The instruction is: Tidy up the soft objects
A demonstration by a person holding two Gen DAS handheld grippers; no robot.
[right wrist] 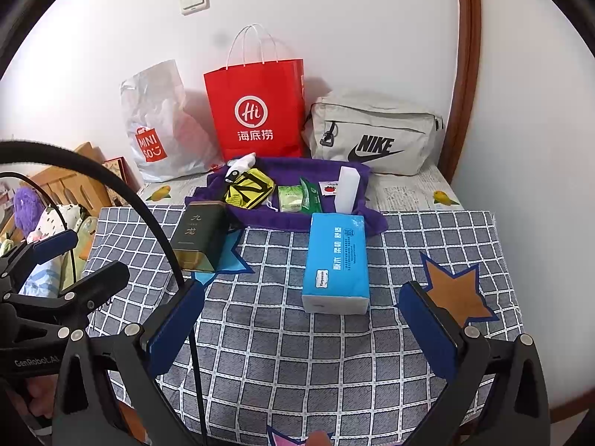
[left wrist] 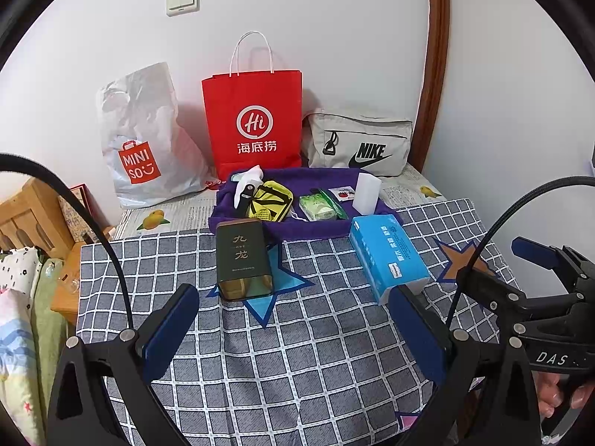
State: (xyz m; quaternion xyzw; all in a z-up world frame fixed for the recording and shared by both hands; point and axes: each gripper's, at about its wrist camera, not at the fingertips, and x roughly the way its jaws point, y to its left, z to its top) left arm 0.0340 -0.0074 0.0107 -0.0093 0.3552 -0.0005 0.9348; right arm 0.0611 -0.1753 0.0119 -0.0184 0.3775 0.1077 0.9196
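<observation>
A: Left wrist? left gripper fingers wide apart, empty, over checked desk; blue tissue pack right of dark tin
B: Right wrist: right gripper spread, empty, tissue pack just ahead

The blue tissue pack lies flat on the checked cloth, its white end facing the camera, its far end touching the purple towel. The towel is spread behind it and carries a yellow pouch, a green wipes packet and a white sponge block standing upright.
</observation>
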